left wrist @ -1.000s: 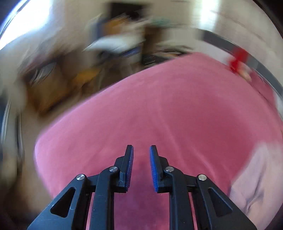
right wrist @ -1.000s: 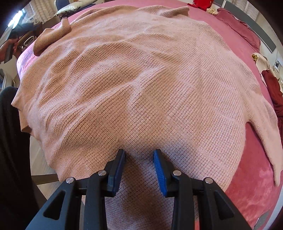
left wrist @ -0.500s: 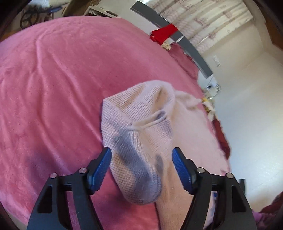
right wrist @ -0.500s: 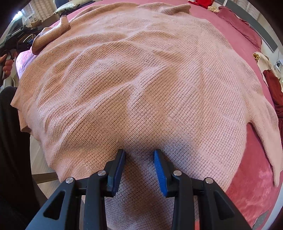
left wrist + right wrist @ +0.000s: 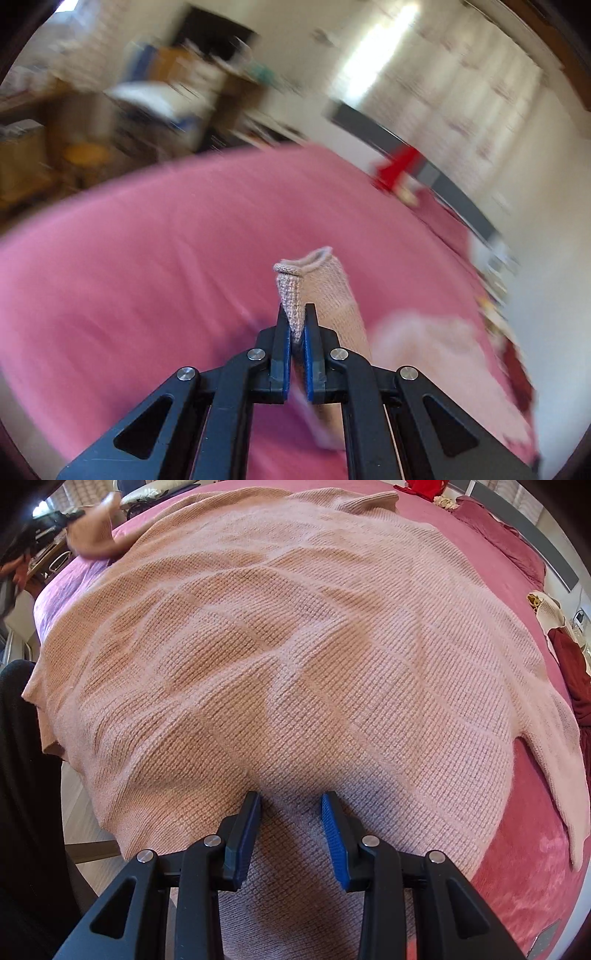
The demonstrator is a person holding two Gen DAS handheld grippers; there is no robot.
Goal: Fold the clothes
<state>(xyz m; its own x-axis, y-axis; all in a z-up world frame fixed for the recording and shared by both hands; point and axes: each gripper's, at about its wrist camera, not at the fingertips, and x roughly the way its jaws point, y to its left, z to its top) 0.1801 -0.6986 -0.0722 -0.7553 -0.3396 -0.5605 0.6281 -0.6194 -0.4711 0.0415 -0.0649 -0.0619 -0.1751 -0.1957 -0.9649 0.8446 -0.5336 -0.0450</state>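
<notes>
A pale pink knit sweater (image 5: 295,657) lies spread over a pink bed cover (image 5: 535,886), filling most of the right wrist view. My right gripper (image 5: 291,808) is open, its fingers resting on the sweater's near part with knit between them. In the left wrist view my left gripper (image 5: 296,314) is shut on the sweater's sleeve cuff (image 5: 314,284), which sticks up above the fingertips, lifted off the bed cover (image 5: 147,266). The lifted sleeve (image 5: 92,531) shows blurred at the far left in the right wrist view. The other sleeve (image 5: 561,746) lies at the right.
A red garment (image 5: 395,166) and a dark red cloth (image 5: 502,535) lie at the bed's far side by a grey headboard (image 5: 443,177). More dark red clothing (image 5: 576,672) sits at the right edge. Furniture blurs beyond the bed's left. A dark-clothed leg (image 5: 22,775) stands left.
My left gripper closed on the sleeve cuff and swung up and left, lifting it off the bed. The right gripper stayed in place, open on the sweater.
</notes>
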